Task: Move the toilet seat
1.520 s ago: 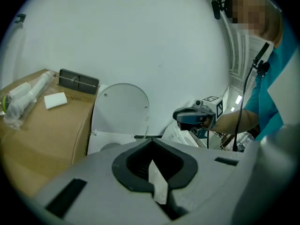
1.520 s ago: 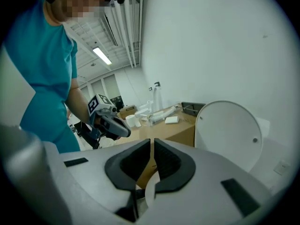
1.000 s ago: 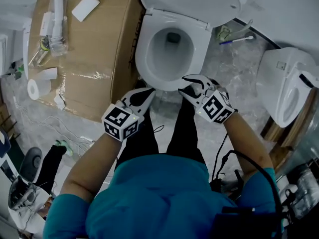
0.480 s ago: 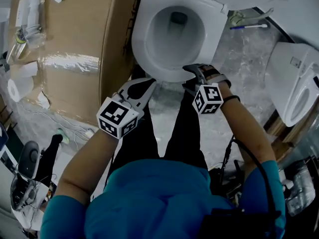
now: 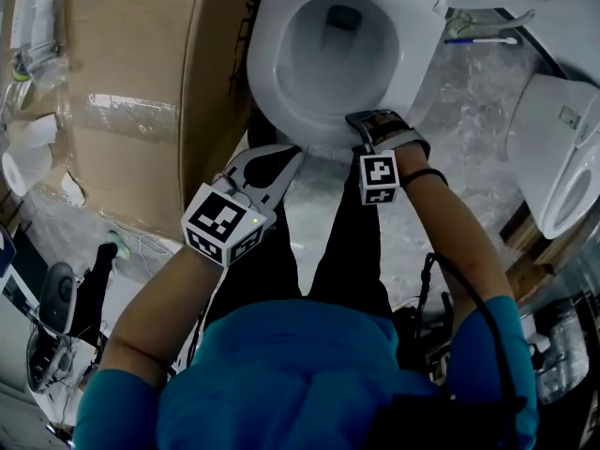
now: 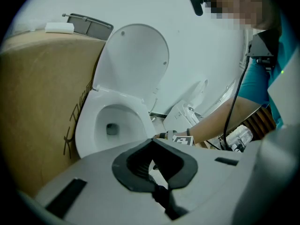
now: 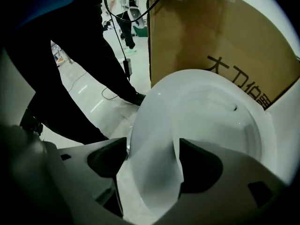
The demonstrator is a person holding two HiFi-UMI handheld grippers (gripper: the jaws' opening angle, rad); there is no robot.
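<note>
While the left gripper (image 5: 289, 155) hangs near the bowl with its fingers pinched together on nothing, the head view shows the right gripper (image 5: 360, 127) pointing steeply down at the front edge of the toilet seat (image 5: 267, 82). That seat is a smooth, glossy white oval ring lying flat on the bowl. Its long axis runs from the person's legs away toward the hinge, with the rounded front end nearest the legs. A brown cardboard box (image 5: 131, 111) stands just beside it on the person's left.

Left gripper view: the dark fingers (image 6: 123, 172) meet at their tips, empty. Beyond them the seat (image 6: 86, 125) lies down and the lid (image 6: 136, 60) stands upright.

Right gripper view: the fingers (image 7: 201, 165) have just been spreading and stand wide, released, astride the seat's front rim (image 7: 154, 125), which fills the gap between them.
</note>
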